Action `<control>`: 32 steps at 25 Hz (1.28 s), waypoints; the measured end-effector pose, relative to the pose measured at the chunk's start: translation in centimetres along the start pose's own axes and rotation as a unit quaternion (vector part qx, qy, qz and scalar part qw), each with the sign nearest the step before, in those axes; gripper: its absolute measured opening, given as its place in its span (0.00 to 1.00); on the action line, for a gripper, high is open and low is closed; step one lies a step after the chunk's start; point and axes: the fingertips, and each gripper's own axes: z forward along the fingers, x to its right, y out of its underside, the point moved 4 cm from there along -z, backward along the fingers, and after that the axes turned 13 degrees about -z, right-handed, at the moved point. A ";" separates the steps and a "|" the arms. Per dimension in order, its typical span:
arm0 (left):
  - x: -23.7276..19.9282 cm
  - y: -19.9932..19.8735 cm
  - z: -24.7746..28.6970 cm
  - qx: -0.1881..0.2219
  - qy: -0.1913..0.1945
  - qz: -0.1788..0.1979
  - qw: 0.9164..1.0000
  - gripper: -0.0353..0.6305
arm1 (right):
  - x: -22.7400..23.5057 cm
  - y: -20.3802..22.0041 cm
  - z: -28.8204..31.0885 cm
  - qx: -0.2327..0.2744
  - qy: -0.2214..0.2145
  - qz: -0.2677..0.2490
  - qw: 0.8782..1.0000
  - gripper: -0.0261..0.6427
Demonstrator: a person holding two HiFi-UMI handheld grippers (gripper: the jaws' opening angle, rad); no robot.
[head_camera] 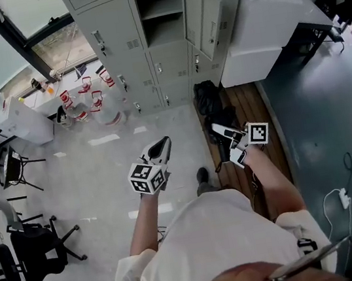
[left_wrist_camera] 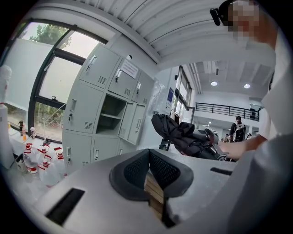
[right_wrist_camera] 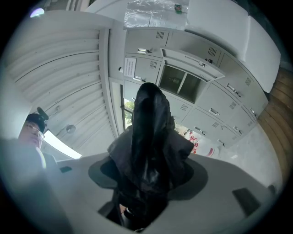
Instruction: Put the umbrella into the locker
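My right gripper [head_camera: 223, 137] is shut on a folded black umbrella [head_camera: 223, 151]. In the right gripper view the umbrella [right_wrist_camera: 149, 132] stands up between the jaws of that gripper [right_wrist_camera: 145, 176] and hides the fingertips. My left gripper [head_camera: 162, 146] is shut and holds nothing; its pads meet at the tip [left_wrist_camera: 149, 154]. From there the umbrella [left_wrist_camera: 179, 135] shows to the right. The grey locker bank stands ahead, with one locker [head_camera: 162, 14] open, its door [head_camera: 205, 24] swung right and a shelf inside. Both grippers are well short of it.
A black bag [head_camera: 206, 97] lies on the wooden platform [head_camera: 252, 101] below the lockers. Water jugs [head_camera: 95, 108] stand at the lockers' left. Office chairs [head_camera: 29, 256] are at the left, a white cabinet [head_camera: 264, 26] at the right. A person [left_wrist_camera: 237, 130] stands far off.
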 end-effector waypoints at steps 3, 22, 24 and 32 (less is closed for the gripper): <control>-1.2 -1.1 2.4 -0.002 -0.002 0.000 1.000 0.06 | 2.1 -1.7 1.0 -0.004 0.001 -0.001 1.000 0.44; -5.4 -5.2 14.3 0.005 -0.034 -0.008 0.999 0.06 | 12.8 -11.3 4.5 -0.016 -0.030 0.014 0.999 0.44; -5.7 -5.3 14.8 0.004 -0.039 -0.011 0.999 0.06 | 13.4 -11.8 4.9 -0.017 -0.032 0.019 0.999 0.44; -7.9 -6.5 16.5 0.007 -0.049 -0.017 0.999 0.06 | 15.2 -13.5 7.3 -0.025 -0.038 0.020 0.999 0.44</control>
